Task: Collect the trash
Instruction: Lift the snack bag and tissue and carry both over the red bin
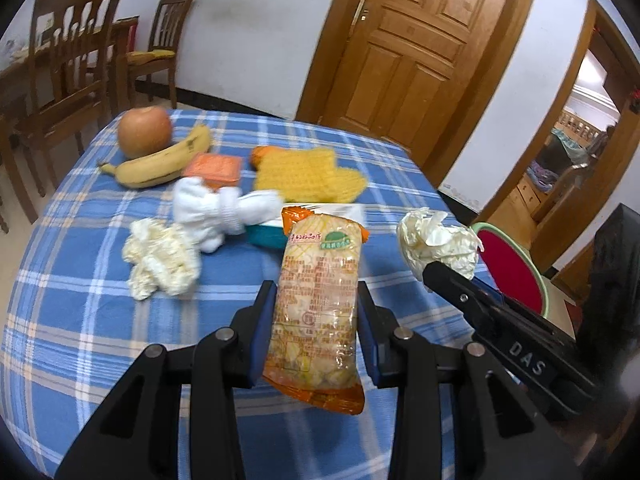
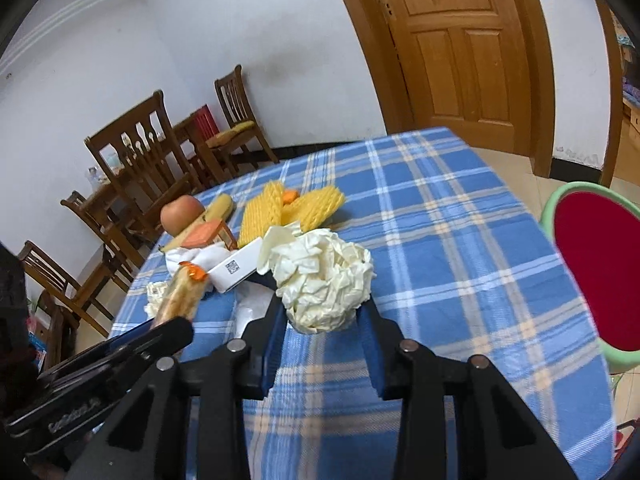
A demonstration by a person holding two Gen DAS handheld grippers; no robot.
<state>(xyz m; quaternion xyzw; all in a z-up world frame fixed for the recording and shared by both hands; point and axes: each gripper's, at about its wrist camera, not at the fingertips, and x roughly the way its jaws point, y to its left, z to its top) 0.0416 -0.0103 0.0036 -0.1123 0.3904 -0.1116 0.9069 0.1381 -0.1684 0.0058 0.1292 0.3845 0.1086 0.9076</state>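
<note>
A glossy, clear plastic snack wrapper [image 1: 316,304] with crimped orange ends and printed text stood nearly upright between the blue-padded fingers [image 1: 262,320] of the left gripper [image 1: 316,292], which were clenched against its long sides and held it raised above the tabletop [image 1: 80,280], itself covered by a soft blue, white and tan plaid cloth. The right gripper [image 2: 325,312] was clenched on a crumpled paper ball [image 2: 324,280], cream-coloured and full of sharp creases, pinched low between its fingers [image 2: 276,332] so that most of the wad bulged above and beyond the tips; from the left wrist camera the same ball showed off the cloth near the tabletop's right edge. On the cloth lay a second, flatter crumpled tissue [image 1: 160,260] with a bumpy, quilted look, touching a bunched white fabric piece [image 1: 216,208]. Behind those sat a teal-edged box [image 1: 266,236] with a white top, a small orange packet [image 1: 214,170], a curved yellow banana [image 1: 160,162] resting against a round reddish apple [image 1: 145,130], and yellow foam netting [image 1: 310,176] with a ribbed, mesh-like surface. Beside the tabletop's right edge stood a round basin [image 2: 596,268], red inside with a pale green rim. Wooden slat-backed chairs [image 1: 76,60] and a panelled wooden door [image 1: 416,40] stood beyond.
</note>
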